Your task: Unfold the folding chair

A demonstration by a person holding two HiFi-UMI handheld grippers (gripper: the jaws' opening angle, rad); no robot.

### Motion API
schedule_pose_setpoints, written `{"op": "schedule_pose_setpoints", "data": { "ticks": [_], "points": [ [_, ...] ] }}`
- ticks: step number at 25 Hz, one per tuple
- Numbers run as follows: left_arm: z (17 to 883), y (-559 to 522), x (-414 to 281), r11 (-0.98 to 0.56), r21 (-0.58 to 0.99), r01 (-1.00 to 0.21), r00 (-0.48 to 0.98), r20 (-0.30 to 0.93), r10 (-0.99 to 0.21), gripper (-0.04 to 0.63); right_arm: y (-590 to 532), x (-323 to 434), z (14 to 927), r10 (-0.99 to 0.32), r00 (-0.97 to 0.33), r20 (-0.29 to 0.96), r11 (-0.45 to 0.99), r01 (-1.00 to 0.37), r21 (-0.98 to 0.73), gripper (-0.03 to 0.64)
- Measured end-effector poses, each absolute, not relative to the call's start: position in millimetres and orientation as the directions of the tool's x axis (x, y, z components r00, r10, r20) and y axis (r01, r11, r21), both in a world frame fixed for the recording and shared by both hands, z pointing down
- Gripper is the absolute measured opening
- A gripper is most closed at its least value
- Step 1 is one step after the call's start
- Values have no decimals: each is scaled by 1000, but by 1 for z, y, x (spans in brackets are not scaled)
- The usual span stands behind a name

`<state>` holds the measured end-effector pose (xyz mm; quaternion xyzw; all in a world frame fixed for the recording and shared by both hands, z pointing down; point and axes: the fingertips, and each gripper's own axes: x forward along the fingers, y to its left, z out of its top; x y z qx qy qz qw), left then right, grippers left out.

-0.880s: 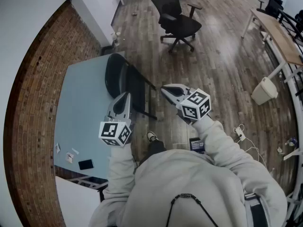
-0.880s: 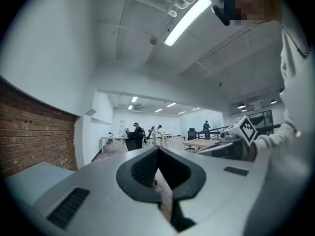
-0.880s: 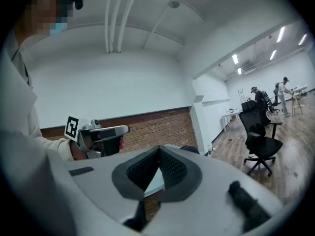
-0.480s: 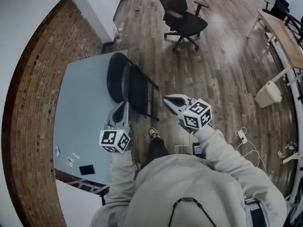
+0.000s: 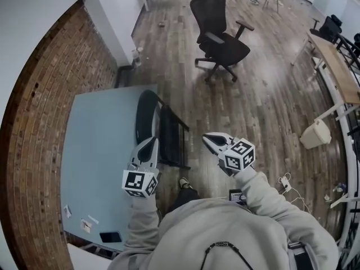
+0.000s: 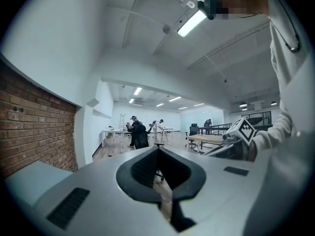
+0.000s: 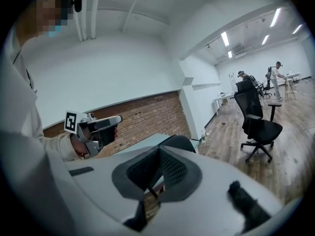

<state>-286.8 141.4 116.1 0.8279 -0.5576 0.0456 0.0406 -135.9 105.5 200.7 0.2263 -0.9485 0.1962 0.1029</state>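
1. Nothing is done yet, as I judge it: the folding chair (image 5: 163, 129) is folded flat, standing on the wooden floor against the edge of the light blue desk (image 5: 95, 145), just ahead of me.
2. My left gripper (image 5: 150, 144) is pressed together with nothing in it, near the chair's lower end.
3. My right gripper (image 5: 210, 139) is likewise closed and empty, a little to the chair's right, apart from it.
4. Everything is left to do: reach the chair, take hold, and swing the seat open.
5. I can read no brand or writing; only the square markers on my gripper cubes show.
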Motion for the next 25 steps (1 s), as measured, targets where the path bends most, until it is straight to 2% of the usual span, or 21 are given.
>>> {"op": "schedule_pose_setpoints", "data": {
  "ticks": [9,15,21,25],
  "points": [
    [73,42,-328,-532,-35,-846,529,74,-846,6,2,-187,123,-523,-830,196,795,-558,-239,6],
    [95,26,-355,-495,2,-869,491,122,-862,6,-28,-210,119,-566,-802,193,760,-598,-256,6],
    [99,18,-385,-489,50,-871,491,102,-865,6,-37,-244,133,-527,-822,218,777,-569,-269,6],
    [127,11,-404,-456,61,-888,459,168,-872,6,-44,-262,161,-489,-826,280,772,-559,-302,6]
  ]
}}
